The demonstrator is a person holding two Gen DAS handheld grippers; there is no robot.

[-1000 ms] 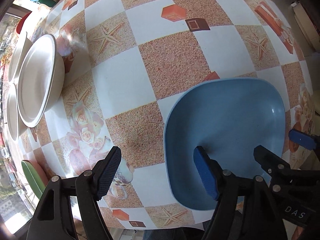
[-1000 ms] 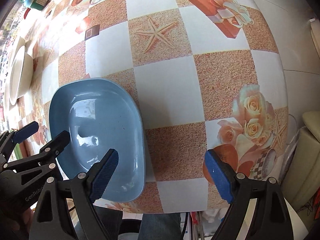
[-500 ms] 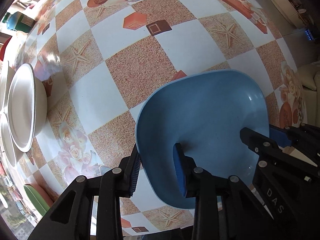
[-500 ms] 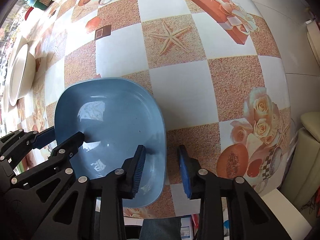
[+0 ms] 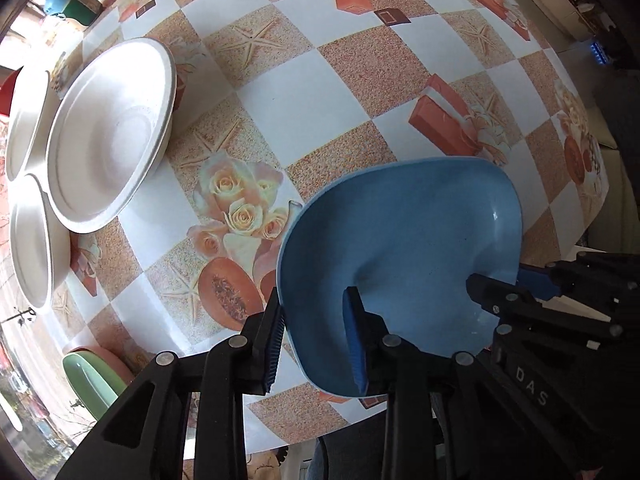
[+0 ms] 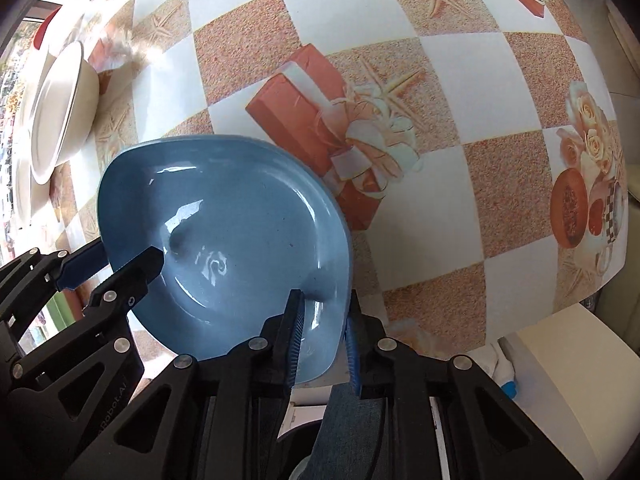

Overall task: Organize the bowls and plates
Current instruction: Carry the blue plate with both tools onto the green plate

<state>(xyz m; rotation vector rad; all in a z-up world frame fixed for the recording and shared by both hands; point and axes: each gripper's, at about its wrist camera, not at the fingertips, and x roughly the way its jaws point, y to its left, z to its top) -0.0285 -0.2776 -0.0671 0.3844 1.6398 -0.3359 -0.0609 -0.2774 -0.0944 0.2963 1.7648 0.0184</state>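
I have the left gripper [image 5: 316, 336] and right gripper [image 6: 324, 330] each pinching opposite rims of the blue bowl [image 5: 400, 248]. White plates [image 5: 108, 136] sit well left of it.

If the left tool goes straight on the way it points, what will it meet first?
The left tool already grips the blue plate. Beyond that, probably only bare tablecloth; the white bowls sit off left. Depth is uncertain.

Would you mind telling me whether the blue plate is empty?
Empty: the blue plate shows only bare glossy surface, with both grippers, left and right, clamped on its rim.
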